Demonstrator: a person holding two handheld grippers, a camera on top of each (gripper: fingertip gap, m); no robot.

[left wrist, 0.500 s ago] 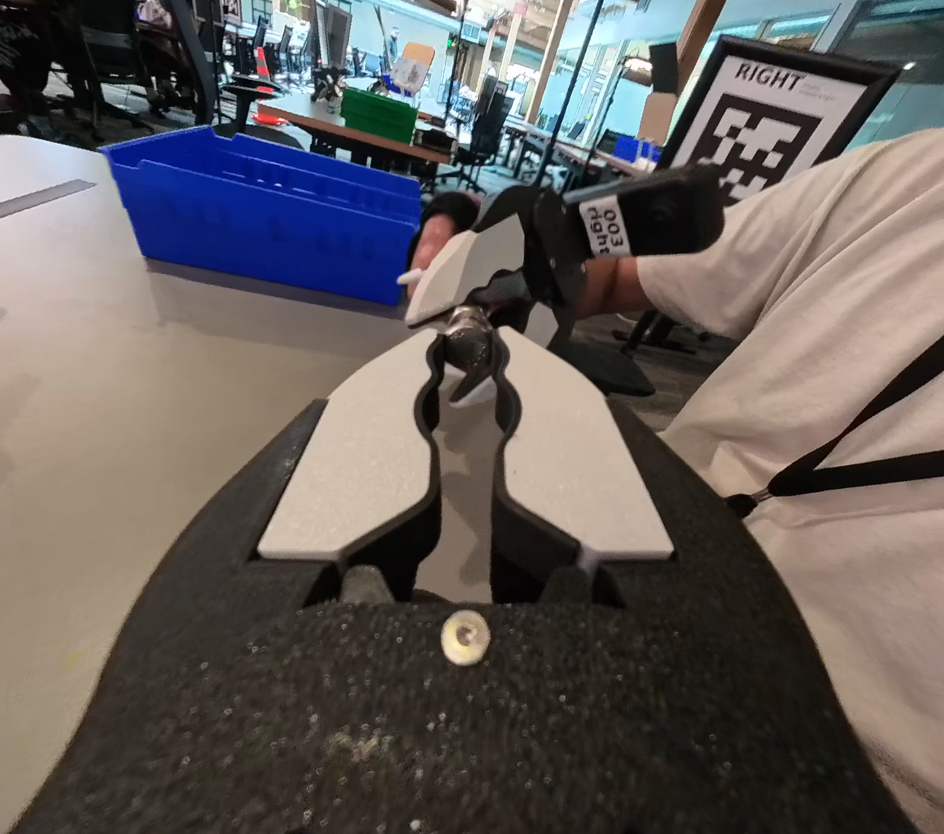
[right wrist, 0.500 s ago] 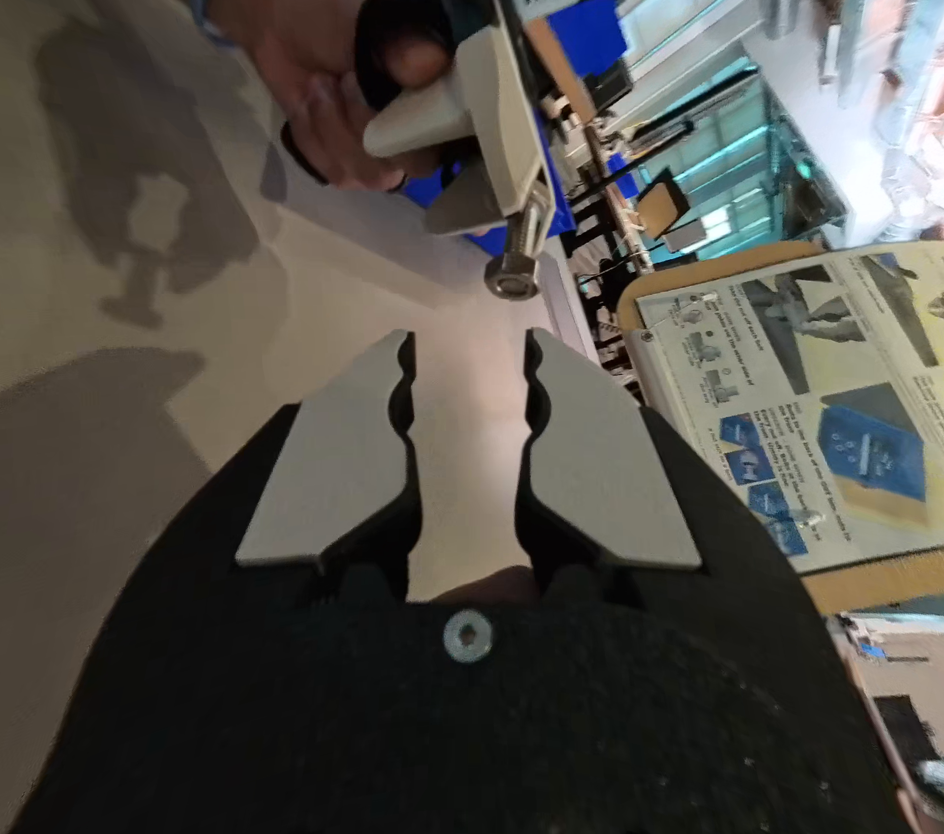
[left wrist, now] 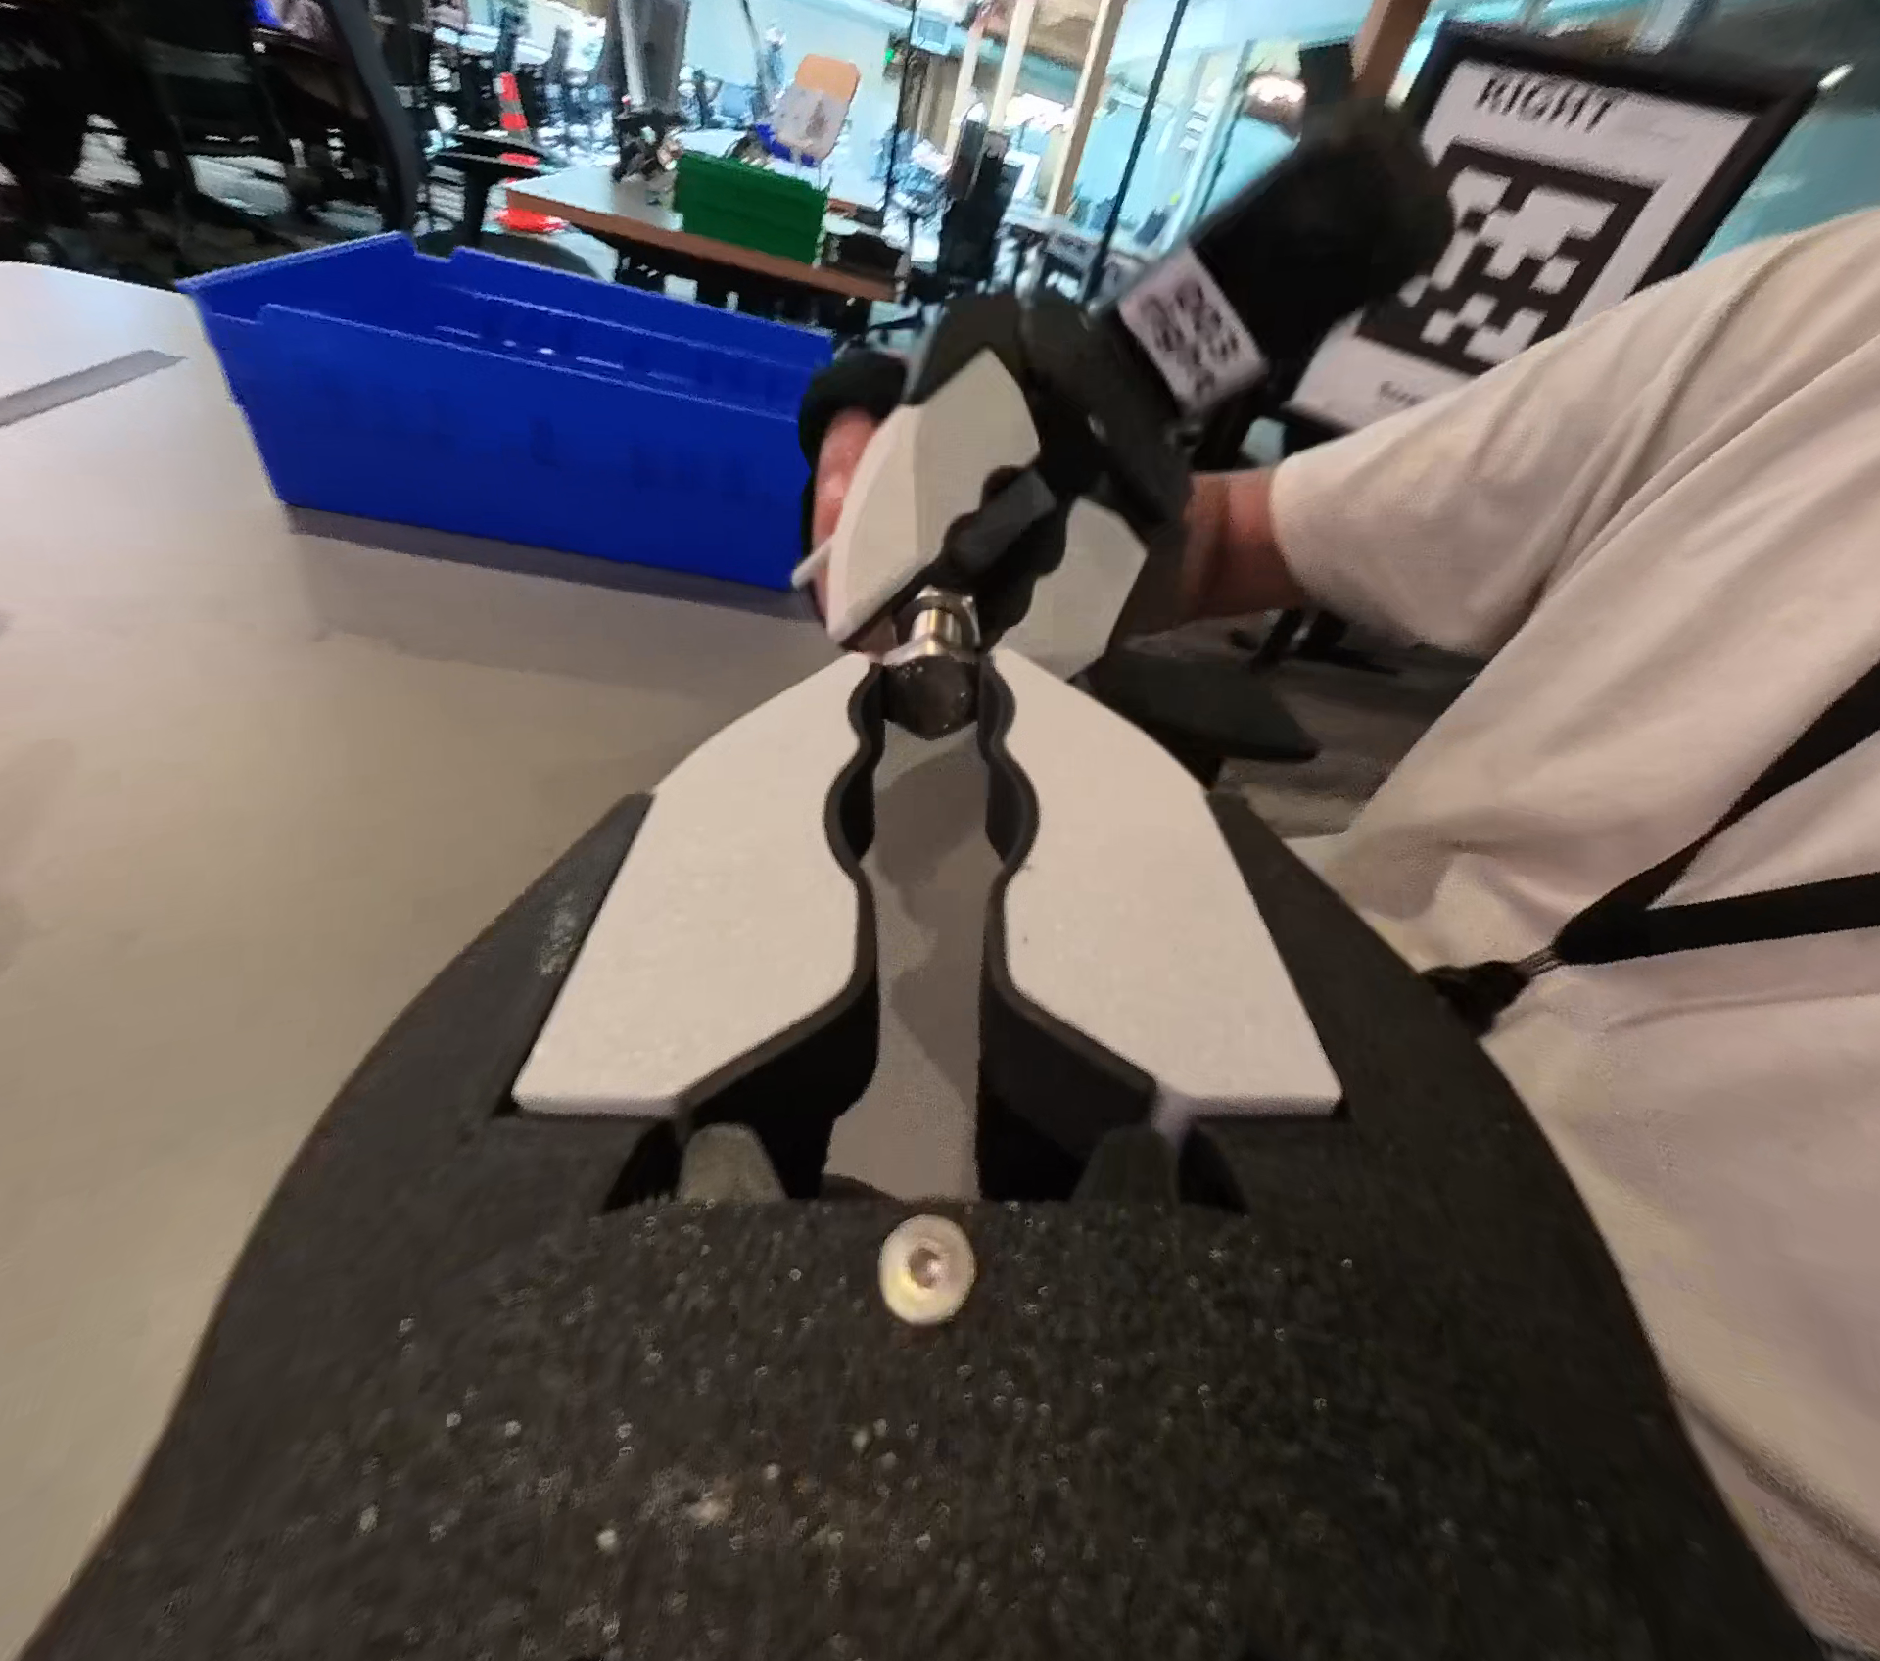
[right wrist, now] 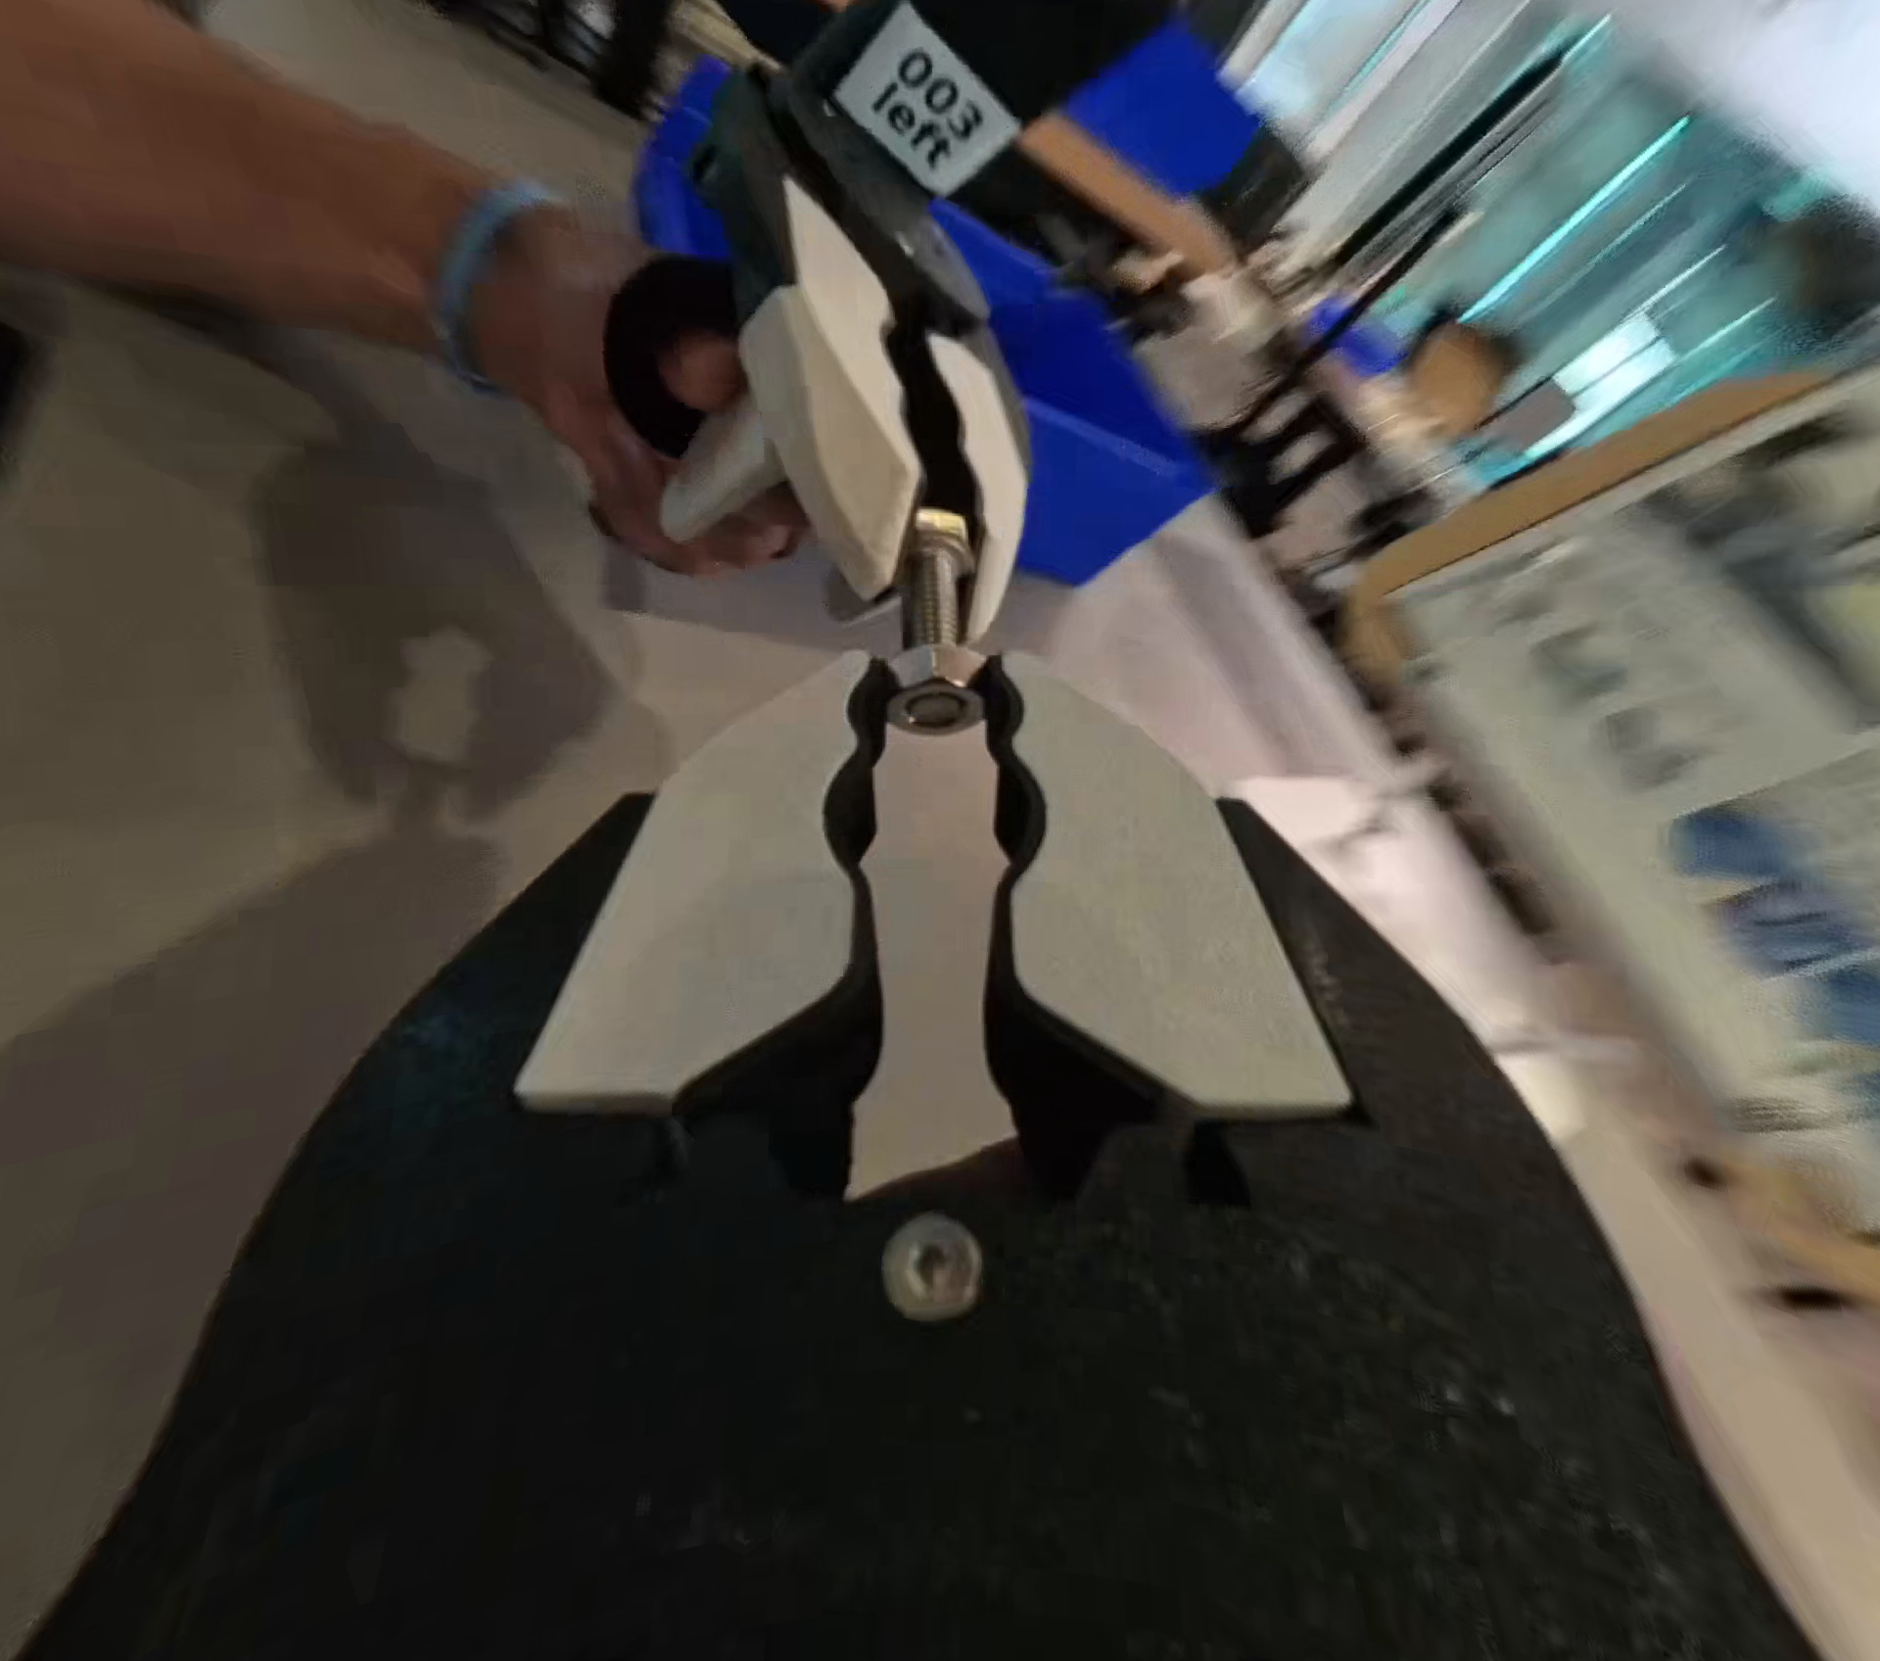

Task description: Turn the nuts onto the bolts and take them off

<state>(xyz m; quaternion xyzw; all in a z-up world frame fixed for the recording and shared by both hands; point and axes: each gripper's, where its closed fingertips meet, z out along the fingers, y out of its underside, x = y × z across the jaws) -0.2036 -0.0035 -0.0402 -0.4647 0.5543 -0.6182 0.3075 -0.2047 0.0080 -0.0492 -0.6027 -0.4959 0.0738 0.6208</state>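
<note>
In the left wrist view, the left hand-held gripper (left wrist: 931, 701) is pinching the dark head of the bolt (left wrist: 928, 693) between the tips of its narrowed fingers, above the grey counter (left wrist: 254, 798); the right hand-held gripper (left wrist: 941, 630) is meeting it from the far side, its pale fingers closing around the bright metal at the bolt's far end; a blue bin (left wrist: 529, 422) is sitting on the counter far to the left, and a person's white sleeve (left wrist: 1577, 595) is filling the right. In the right wrist view, the right hand-held gripper (right wrist: 931, 686) is clamping the nut (right wrist: 931, 701) at its fingertips, narrowly set; the threaded bolt (right wrist: 934, 584) is running from the nut away into the left hand-held gripper (right wrist: 941, 595), which is gripping its head end; a hand (right wrist: 621, 411) is holding that tool, with the blue bin (right wrist: 1078, 432) lying behind it.
</note>
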